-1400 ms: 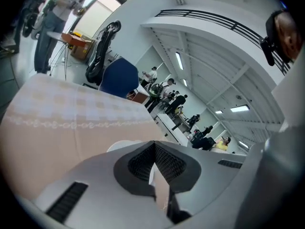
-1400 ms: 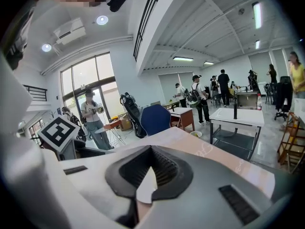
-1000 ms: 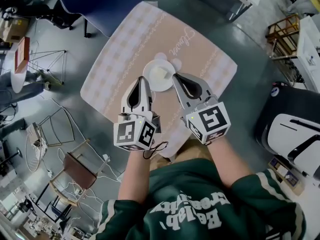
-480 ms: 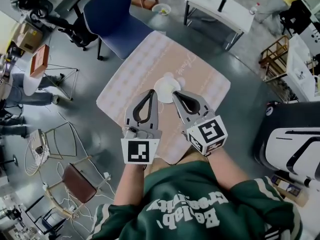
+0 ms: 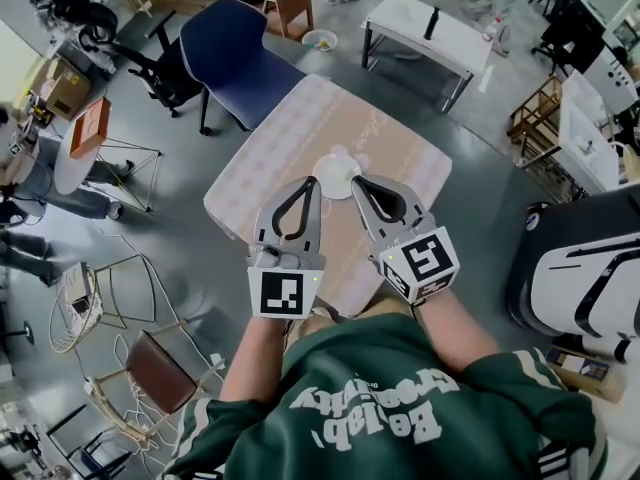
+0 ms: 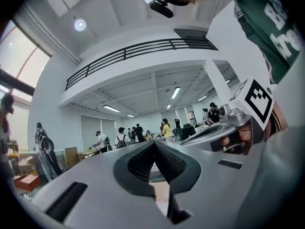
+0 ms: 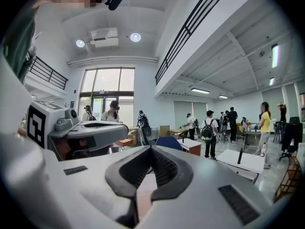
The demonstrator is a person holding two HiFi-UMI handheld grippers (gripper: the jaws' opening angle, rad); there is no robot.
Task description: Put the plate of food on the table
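- so the plate (image 5: 336, 175) looks like it's already sitting on the table (image 5: 285, 133), around the middle of the pink cloth (image 5: 395, 173), with something pale on it (can't tell what the food is from up here)
- left gripper (image 5: 309, 184) is clenched tight with nothing in it, and its own view shows the two pads meeting at the tip with only the room behind
- right gripper (image 5: 353, 182) same deal, jaws pinched together on nothing
- in the head view both tips line up right at the near rim of the plate, one on each side
- but the gripper views look out across the room rather than down, so my guess is they're held up above the table and not touching the plate, though I can't be sure of the gap
- so I'd call the placing basically done, and what's left is clearing out cleanly
- tip: pull both straight back toward your body at the height they're at and don't dip the noses, because the plate rim is right in front of them and a nudge would slide it on the cloth
- move the two together so neither one swings across the plate
- plate's well in from every edge, including the side by the blue chair (image 5: 240, 53), so no need to reposition imo
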